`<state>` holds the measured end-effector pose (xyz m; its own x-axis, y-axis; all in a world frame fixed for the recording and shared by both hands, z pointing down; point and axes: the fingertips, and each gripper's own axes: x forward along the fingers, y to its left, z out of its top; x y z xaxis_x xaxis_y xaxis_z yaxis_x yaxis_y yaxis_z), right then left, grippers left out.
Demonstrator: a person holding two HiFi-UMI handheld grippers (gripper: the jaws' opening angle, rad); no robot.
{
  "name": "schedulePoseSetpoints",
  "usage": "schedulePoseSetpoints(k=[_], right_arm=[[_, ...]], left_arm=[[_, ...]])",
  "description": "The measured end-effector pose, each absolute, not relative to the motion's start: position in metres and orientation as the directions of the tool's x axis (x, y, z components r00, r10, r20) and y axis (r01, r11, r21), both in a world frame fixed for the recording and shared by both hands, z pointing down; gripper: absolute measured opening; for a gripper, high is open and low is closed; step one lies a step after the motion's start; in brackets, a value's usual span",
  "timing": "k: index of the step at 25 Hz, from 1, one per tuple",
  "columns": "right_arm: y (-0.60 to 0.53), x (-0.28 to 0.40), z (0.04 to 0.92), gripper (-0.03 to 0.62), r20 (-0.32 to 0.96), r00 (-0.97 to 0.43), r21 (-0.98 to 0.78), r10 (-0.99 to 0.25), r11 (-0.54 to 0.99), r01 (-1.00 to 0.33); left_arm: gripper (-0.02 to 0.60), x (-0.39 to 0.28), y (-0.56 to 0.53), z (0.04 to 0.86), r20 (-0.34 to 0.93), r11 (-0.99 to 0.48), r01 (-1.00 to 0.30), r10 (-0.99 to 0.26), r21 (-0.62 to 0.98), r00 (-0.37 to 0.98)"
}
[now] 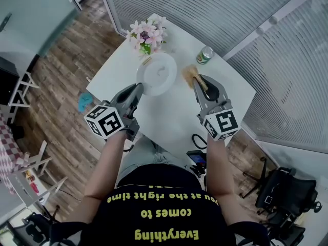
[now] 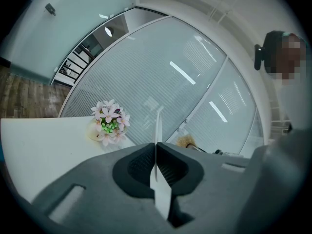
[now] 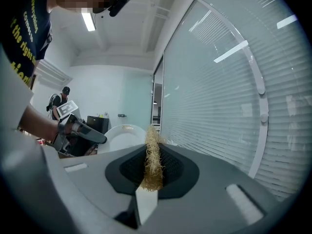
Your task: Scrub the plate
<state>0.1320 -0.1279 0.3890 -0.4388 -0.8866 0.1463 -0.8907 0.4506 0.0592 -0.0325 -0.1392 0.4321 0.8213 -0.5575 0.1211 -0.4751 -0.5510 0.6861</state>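
Note:
A white plate [image 1: 160, 73] is lifted over the white table [image 1: 174, 118], with my left gripper [image 1: 139, 89] shut on its near rim. In the left gripper view the plate [image 2: 157, 129] shows edge-on as a thin white line between the closed jaws of the left gripper [image 2: 156, 161]. My right gripper [image 1: 199, 82] is shut on a tan fibrous scrubber [image 1: 190, 74], just right of the plate and apart from it. In the right gripper view the scrubber [image 3: 153, 155] sticks out of the right gripper [image 3: 152, 168], and the plate's face [image 3: 119, 136] is turned towards it.
A vase of pink flowers [image 1: 147, 35] stands at the table's far corner, behind the plate. A green can [image 1: 205, 55] stands at the far right edge near the blinds. A black office chair [image 1: 281, 188] sits on the floor at the right.

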Motion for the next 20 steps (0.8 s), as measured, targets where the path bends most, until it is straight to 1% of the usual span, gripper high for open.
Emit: schedulePoseSetpoints(k=[7, 13, 20], right_arm=[[-0.128, 0.136, 0.387, 0.037, 0.131, -0.426, 0.057, -0.895, 0.436, -0.898], [-0.126, 0.137, 0.387, 0.037, 0.129, -0.415, 0.052, -0.901, 0.424, -0.904], [-0.128, 0.141, 0.388, 0.038, 0.133, -0.398, 0.046, -0.908, 0.406, -0.912]], left_arm=[[0.009, -0.036, -0.142, 0.430, 0.125, -0.562, -0.506, -0.580, 0.654, 0.805], [0.009, -0.042, -0.143, 0.427, 0.148, -0.581, -0.563, -0.607, 0.588, 0.781], [0.009, -0.048, -0.146, 0.426, 0.186, -0.613, -0.636, -0.636, 0.469, 0.749]])
